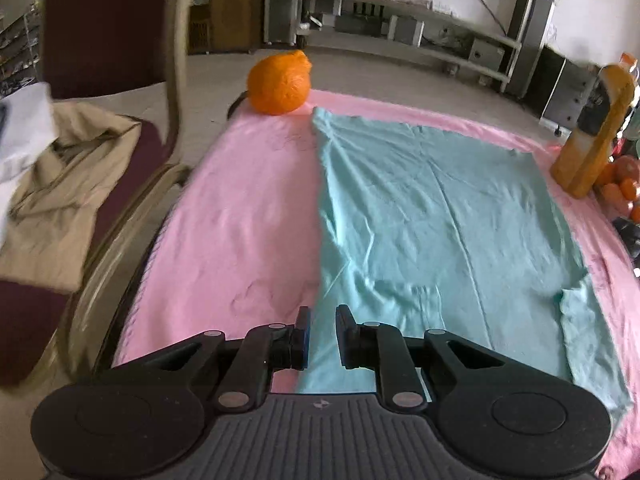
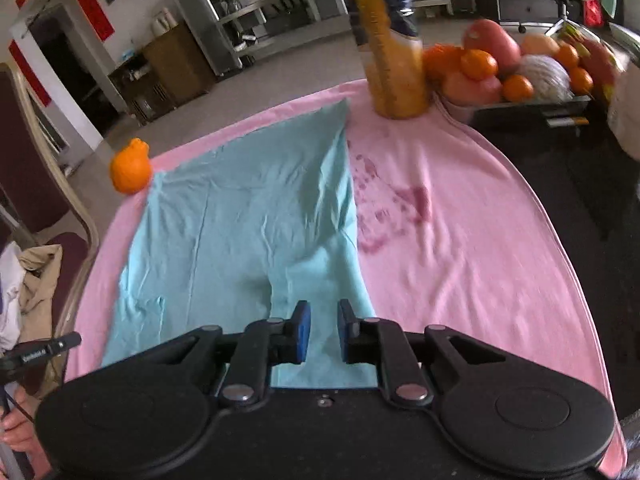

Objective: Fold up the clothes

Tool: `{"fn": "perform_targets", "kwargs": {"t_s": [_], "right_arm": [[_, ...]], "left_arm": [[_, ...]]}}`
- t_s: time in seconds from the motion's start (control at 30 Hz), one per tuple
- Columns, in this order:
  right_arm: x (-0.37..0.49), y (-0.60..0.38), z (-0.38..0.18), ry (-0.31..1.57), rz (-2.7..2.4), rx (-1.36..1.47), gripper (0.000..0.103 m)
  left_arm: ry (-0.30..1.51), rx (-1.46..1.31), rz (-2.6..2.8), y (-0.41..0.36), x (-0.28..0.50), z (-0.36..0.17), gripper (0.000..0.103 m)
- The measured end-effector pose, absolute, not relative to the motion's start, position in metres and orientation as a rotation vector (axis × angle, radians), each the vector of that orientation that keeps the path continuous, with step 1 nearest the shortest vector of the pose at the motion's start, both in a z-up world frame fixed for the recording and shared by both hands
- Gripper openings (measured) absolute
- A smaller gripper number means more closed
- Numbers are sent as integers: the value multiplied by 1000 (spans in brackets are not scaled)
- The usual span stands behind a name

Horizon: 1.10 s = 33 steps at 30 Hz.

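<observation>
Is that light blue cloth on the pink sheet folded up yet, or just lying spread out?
Mostly spread out. The light blue cloth lies flat and wide over the pink sheet, wrinkled, with only one near corner flapped over.

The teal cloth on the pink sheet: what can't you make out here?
- Teal cloth: near hem, both views, hidden behind the tongs.
- Whether either tongs pinch fabric: unclear.
- Orange bottle: top cut off in the right view; label blurred.
- Pink sheet: print smeared.
</observation>
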State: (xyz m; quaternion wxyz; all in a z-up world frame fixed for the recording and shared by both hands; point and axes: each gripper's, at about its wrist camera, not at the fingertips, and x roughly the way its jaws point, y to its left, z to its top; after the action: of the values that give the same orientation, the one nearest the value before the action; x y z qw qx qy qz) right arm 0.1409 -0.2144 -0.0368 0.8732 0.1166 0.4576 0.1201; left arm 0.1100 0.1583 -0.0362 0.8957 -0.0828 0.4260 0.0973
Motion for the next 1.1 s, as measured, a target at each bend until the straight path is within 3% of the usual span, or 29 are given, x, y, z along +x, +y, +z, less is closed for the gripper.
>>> {"fn": "perform_targets", "kwargs": {"t_s": [0.2, 0.27, 0.33, 0.87, 1.1], "right_arm": [[187, -192, -86, 1034, 199, 257, 15], [193, -190, -100, 1044, 179, 245, 15], [194, -191, -110, 1055, 151, 235, 13], [108, -227, -102, 1118, 140, 152, 16], [90, -229, -82, 1070, 213, 316, 16]], "left_arm": [[963, -211, 216, 167, 155, -72, 17], [973, -211, 225, 171, 159, -81, 24], [968, -218, 221, 175, 155, -84, 25], [998, -114, 242, 164, 49, -71, 22], [957, -140, 158, 139, 28, -56, 21]]}}
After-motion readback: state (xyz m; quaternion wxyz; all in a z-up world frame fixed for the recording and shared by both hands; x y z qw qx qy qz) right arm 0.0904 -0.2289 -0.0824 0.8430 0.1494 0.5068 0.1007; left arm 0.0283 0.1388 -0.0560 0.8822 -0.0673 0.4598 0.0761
